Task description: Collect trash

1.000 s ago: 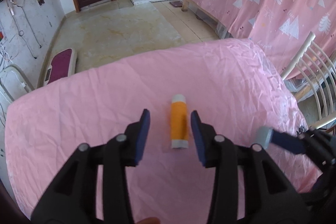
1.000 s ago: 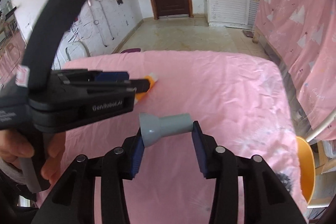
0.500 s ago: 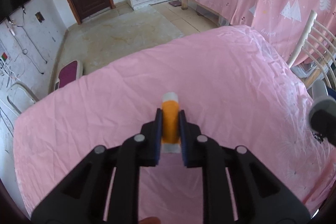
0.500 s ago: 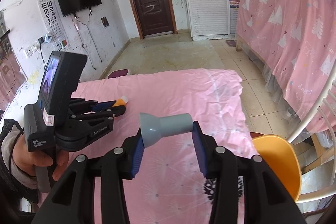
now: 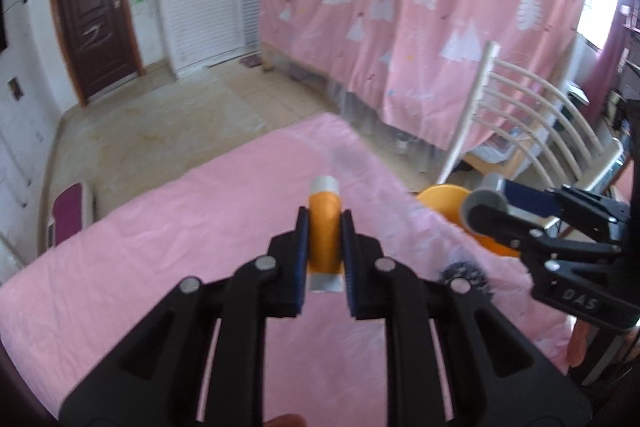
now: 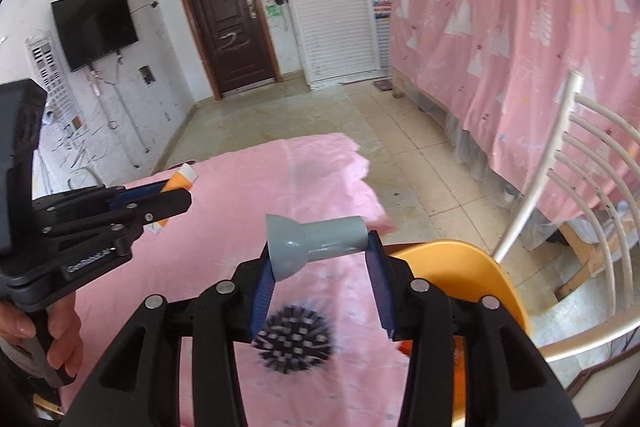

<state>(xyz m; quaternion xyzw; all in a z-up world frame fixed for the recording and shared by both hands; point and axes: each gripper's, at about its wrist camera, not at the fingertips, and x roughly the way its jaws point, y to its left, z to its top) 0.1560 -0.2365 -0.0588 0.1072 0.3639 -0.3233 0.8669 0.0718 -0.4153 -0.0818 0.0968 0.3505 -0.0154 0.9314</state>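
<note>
Pink cloth (image 5: 160,267) covers table; tiled floor (image 6: 320,115).

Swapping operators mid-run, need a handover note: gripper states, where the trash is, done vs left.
Left gripper: shut on the orange tube, lifted off the pink table cover.
Right gripper: shut on the grey funnel-shaped piece, held above the table edge.
Orange bin sits just beyond the table's right side.
Done: both pieces picked up.
Left: drop both in the bin. A dark spiky ball on the cover may be next.
</note>
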